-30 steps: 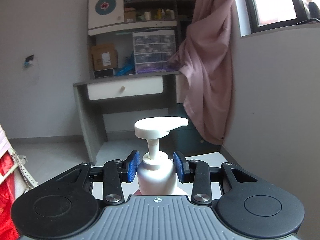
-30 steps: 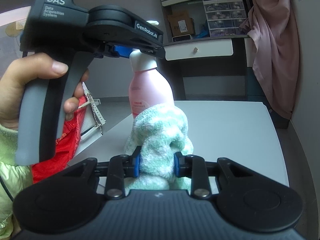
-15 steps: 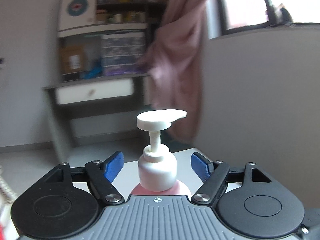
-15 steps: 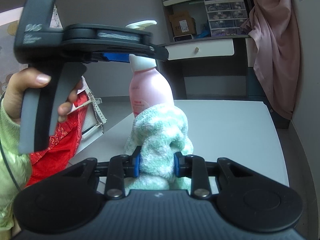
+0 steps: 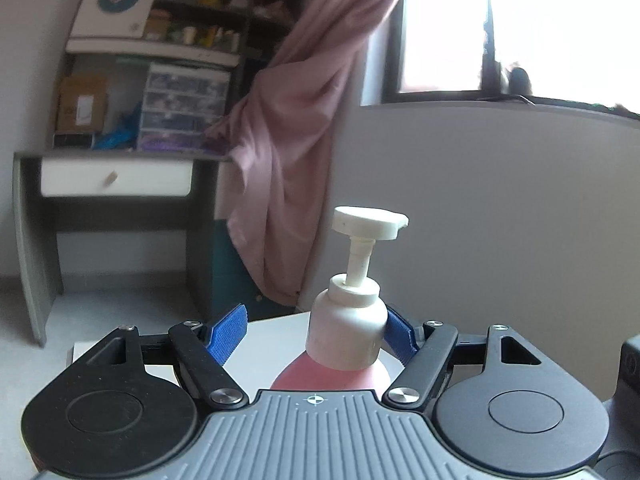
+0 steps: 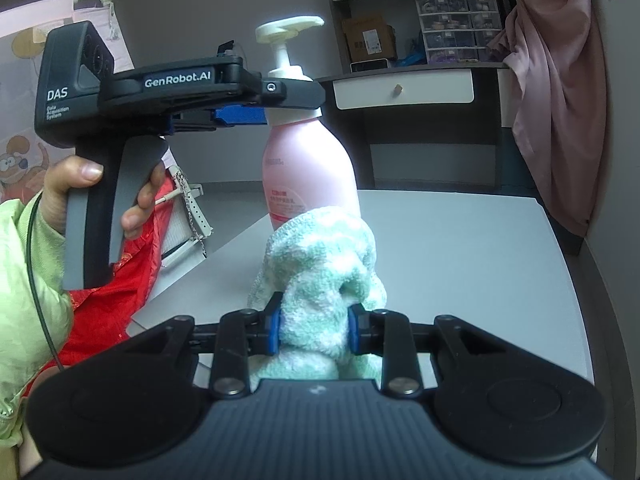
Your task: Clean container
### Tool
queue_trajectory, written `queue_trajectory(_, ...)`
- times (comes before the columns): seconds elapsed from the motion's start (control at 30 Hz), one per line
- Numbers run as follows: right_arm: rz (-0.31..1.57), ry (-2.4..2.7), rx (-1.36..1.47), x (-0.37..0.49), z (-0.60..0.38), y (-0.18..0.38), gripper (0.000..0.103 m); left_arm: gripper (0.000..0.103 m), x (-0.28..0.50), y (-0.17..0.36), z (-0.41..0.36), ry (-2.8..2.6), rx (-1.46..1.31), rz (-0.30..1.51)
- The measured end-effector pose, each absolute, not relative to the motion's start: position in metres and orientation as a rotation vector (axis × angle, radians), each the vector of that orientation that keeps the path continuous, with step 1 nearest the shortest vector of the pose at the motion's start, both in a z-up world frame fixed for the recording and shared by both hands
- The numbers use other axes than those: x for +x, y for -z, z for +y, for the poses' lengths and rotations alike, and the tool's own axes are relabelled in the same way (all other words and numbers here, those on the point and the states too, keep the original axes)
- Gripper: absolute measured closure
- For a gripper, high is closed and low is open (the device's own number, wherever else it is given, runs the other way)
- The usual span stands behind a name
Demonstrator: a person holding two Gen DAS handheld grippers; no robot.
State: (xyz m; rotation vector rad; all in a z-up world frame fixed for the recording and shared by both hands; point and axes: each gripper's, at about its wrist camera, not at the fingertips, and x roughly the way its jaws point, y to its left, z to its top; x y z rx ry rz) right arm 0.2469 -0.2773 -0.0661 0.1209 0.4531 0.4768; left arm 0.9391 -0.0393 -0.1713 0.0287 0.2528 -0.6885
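Upright on the white table (image 6: 460,248), a pink pump bottle (image 6: 310,164) with white collar and white pump head (image 6: 290,26); taken here as the landmark. Around its collar, the left gripper (image 5: 316,334), jaws closing, collar between the blue pads. Right pad seemingly against the collar in the left wrist view, left pad (image 5: 228,332) clearly off it with bare table showing in the gap. Bottle off centre there, nearer the right finger. Seen side-on from the right wrist camera, reaching in from the bottle's left at collar height, handle gripped by a hand (image 6: 92,188) in a pale green sleeve (image 6: 24,280).

In front of the bottle, near its base, a mint-and-white towel (image 6: 320,276), bunched and clamped tight between the blue pads of the right gripper (image 6: 314,330); jaws together on the cloth. Top fold of the towel overlapping the bottle's lower label in view; actual contact not possible to tell.

Behind the bottle, well apart, a grey desk (image 6: 420,76) with a white drawer, stacked clear drawer boxes and a cardboard box on top. To the bottle's right, a pink curtain (image 6: 556,92) hanging. To its left, beyond the table edge, red fabric (image 6: 100,312).
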Motion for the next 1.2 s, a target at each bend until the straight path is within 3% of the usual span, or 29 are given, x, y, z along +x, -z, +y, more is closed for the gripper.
queue_trajectory(0.07,0.454,-0.478,0.119,0.247,-0.277,0.066,0.074,0.064,0.935,0.174,-0.039,0.699,0.024,0.241)
queue_trajectory(0.67,0.463,-0.473,0.119,0.250,-0.276,0.067,0.074,0.064,0.915,0.152,-0.108,0.295,0.151,0.306)
queue_trajectory(0.9,0.464,-0.473,0.117,0.250,-0.274,0.067,0.074,0.064,0.906,0.147,-0.100,0.284,0.140,0.298)
queue_trajectory(1.07,0.478,-0.474,0.103,0.253,-0.270,0.070,0.074,0.058,0.900,0.149,-0.100,0.356,0.210,0.239)
queue_trajectory(1.2,0.487,-0.469,0.099,0.256,-0.268,0.071,0.074,0.037,0.898,0.156,-0.085,0.476,0.213,0.215)
